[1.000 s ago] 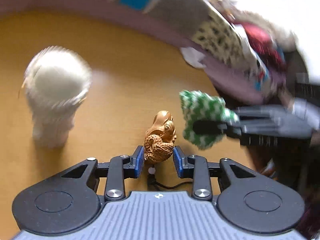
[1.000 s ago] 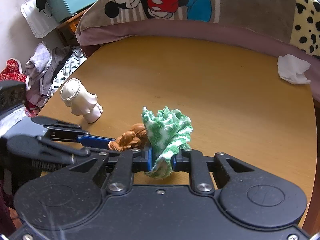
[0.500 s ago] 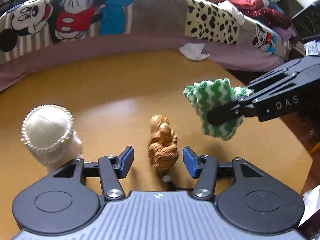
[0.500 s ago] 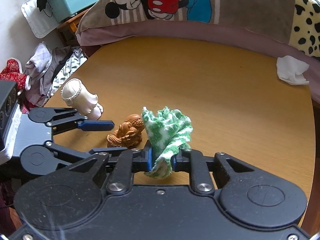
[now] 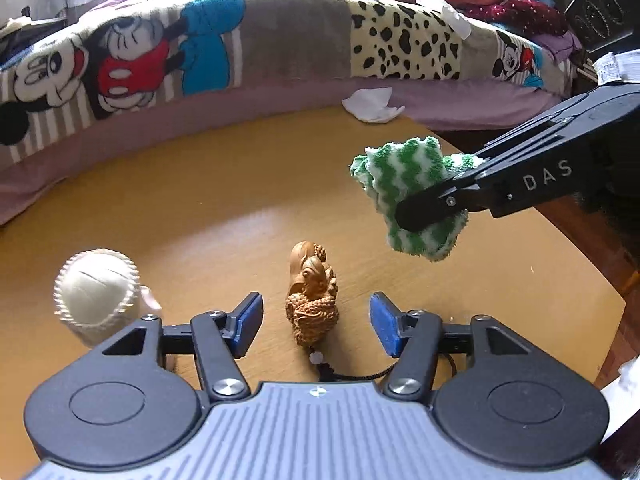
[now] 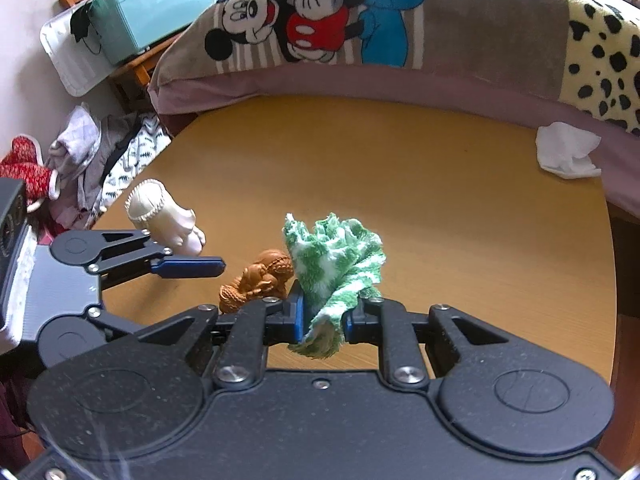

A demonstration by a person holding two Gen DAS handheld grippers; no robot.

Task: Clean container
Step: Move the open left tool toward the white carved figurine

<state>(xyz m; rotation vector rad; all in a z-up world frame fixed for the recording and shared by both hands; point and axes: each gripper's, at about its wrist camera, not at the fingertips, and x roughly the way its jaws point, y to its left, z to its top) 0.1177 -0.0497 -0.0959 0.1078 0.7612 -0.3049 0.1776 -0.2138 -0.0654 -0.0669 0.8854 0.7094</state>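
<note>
Left gripper [image 5: 316,322] fingers opening wide, touching nothing, brown carved figure [image 5: 312,300] lying on the desk [image 5: 240,200] between them. Right gripper [image 6: 324,316] fingers squeezing tight on the green-and-white cloth [image 6: 336,264]. White container [image 5: 96,296] standing at nine o'clock from the figure.

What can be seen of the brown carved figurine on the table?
The brown carved figurine looks like wood, an orange-brown animal shape with a finely scaled, knobbly surface. A small pale bead and a dark cord trail from its near end. It rests on the wooden table, between the blue pads of the left gripper, whose jaws are opening; neither pad touches it. In the right wrist view it sits just left of the green-and-white cloth; whether they touch is unclear.
</note>
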